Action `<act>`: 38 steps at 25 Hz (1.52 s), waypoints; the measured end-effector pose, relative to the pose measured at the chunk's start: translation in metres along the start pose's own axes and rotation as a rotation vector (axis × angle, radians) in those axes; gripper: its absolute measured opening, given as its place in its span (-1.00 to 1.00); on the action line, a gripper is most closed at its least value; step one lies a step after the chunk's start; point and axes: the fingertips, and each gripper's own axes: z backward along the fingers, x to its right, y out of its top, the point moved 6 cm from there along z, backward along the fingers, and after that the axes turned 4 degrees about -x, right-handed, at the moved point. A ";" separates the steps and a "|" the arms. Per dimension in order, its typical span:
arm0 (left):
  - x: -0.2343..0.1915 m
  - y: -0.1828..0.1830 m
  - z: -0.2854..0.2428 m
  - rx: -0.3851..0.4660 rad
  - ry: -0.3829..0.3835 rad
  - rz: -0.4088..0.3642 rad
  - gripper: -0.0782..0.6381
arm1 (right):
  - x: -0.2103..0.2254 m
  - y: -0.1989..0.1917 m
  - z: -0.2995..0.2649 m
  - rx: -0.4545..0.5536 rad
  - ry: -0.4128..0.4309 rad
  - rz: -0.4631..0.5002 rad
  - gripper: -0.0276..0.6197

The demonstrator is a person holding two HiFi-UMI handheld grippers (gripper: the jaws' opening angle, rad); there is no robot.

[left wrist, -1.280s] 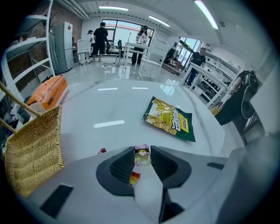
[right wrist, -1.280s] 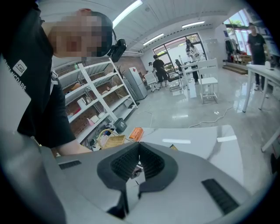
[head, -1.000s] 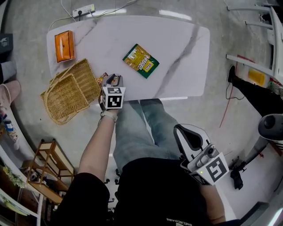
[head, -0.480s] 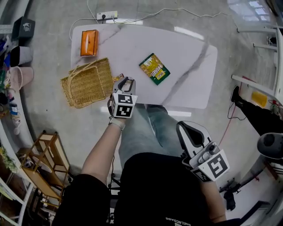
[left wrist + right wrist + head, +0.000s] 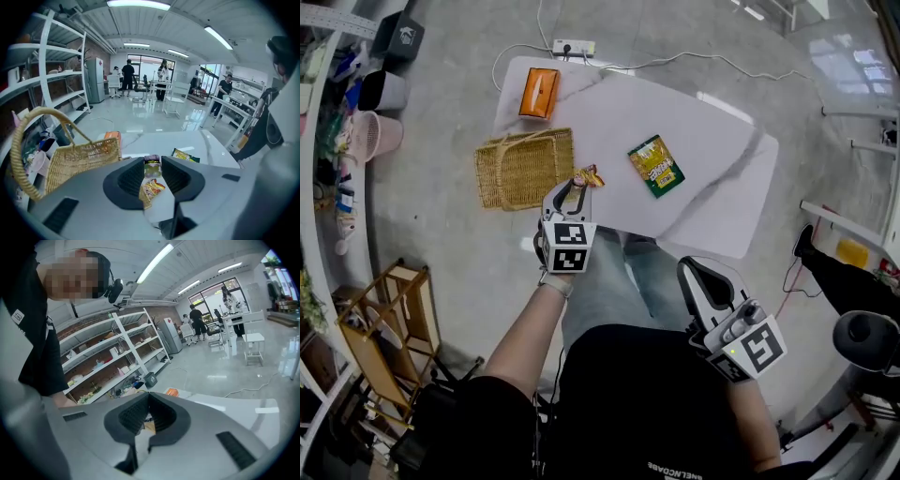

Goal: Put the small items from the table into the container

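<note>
My left gripper [image 5: 573, 190] is shut on a small yellow-and-red snack packet [image 5: 588, 176], held in the air over the near edge of the white marble table [image 5: 712, 187]. In the left gripper view the packet [image 5: 151, 188] sits pinched between the pads and hangs down below them. The wicker basket [image 5: 525, 167] with its hoop handle lies just left of that gripper; in the left gripper view the basket [image 5: 79, 161] is ahead to the left. A green snack bag [image 5: 656, 166] lies mid-table. My right gripper [image 5: 697, 273] hangs by my lap, jaw tips together, holding nothing.
An orange box [image 5: 538, 93] lies at the table's far left corner. A power strip [image 5: 575, 47] and cable are on the floor beyond. A wooden rack [image 5: 380, 319] and cluttered shelves stand at the left. My legs are under the table's near edge.
My left gripper has risen from beside the basket with the snack packet in it. The right gripper has shifted only slightly near my lap.
</note>
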 end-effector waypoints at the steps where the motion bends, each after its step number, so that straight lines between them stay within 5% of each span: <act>1: -0.005 -0.002 0.006 0.002 0.027 0.003 -0.45 | -0.002 0.001 -0.002 -0.002 0.011 0.005 -0.89; 12: -0.038 -0.022 0.031 -0.014 0.143 0.037 -0.45 | -0.021 0.007 -0.024 -0.025 0.069 0.058 -0.89; 24: -0.046 -0.038 0.017 -0.071 0.133 0.051 -0.45 | -0.020 0.004 -0.024 -0.034 0.054 0.050 -0.89; 38: -0.043 -0.029 0.022 -0.035 0.153 0.019 -0.44 | -0.022 0.004 -0.024 -0.049 0.069 0.013 -0.89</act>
